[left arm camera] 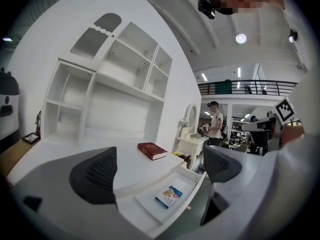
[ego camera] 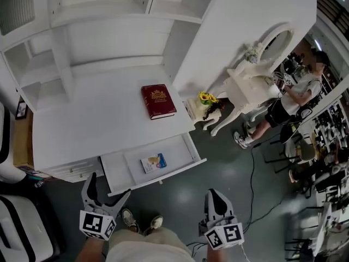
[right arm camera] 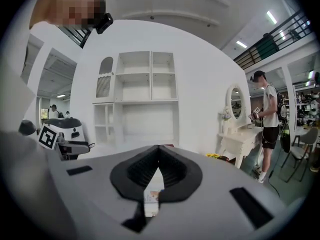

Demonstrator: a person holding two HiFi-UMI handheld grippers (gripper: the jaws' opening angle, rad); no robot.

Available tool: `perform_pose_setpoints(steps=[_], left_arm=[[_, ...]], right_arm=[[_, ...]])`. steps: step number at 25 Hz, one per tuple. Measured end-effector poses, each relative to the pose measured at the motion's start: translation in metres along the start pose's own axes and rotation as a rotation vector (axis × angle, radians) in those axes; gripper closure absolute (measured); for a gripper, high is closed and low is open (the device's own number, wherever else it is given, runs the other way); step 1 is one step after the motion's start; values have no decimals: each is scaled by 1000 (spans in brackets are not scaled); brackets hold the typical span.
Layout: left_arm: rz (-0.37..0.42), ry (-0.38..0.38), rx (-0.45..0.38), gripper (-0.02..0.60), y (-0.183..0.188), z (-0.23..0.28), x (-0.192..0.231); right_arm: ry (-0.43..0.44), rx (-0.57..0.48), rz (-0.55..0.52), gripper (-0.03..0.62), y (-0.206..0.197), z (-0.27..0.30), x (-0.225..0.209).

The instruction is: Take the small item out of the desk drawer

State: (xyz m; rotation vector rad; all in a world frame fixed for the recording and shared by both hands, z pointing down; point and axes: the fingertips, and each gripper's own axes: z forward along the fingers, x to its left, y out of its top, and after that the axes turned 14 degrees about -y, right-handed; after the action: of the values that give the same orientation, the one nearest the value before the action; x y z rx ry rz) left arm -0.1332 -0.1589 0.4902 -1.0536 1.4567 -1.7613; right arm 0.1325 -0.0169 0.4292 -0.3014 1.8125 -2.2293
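Logging approach stage: drawer (ego camera: 177, 150) found open, packet (ego camera: 153, 162) lying flat near drawer's middle, untouched. Read left gripper (ego camera: 109, 185) as spread wide with nothing between its pads, hovering just off drawer's front left corner. Read right gripper (ego camera: 217, 194) as closed tip to tip on nothing, off drawer's front right and well apart from it. Judged left the better placed for the pick. Bring it down over drawer's front wall, not into it. Straddle packet across its narrow side. Set one pad edge low against drawer's floor to get under so thin a pack. Close slowly and watch for sliding toward drawer's back wall. Lift straight up past drawer's rim before drawing away. Keep right clear of drawer, or open it first if needed to steady drawer's front.
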Motion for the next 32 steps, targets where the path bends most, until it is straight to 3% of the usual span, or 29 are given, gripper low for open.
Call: perform_pose_setpoints(steps=[14, 22, 32], left_arm=[[46, -63, 74, 63, -9, 95, -5], [145, -163, 270, 63, -66, 156, -14], [227, -335, 556, 63, -182, 225, -11]], right_arm=[[-19, -50, 58, 585, 18, 53, -50], [-28, -39, 81, 585, 14, 80, -80], [-107, 32, 100, 585, -17, 83, -122]])
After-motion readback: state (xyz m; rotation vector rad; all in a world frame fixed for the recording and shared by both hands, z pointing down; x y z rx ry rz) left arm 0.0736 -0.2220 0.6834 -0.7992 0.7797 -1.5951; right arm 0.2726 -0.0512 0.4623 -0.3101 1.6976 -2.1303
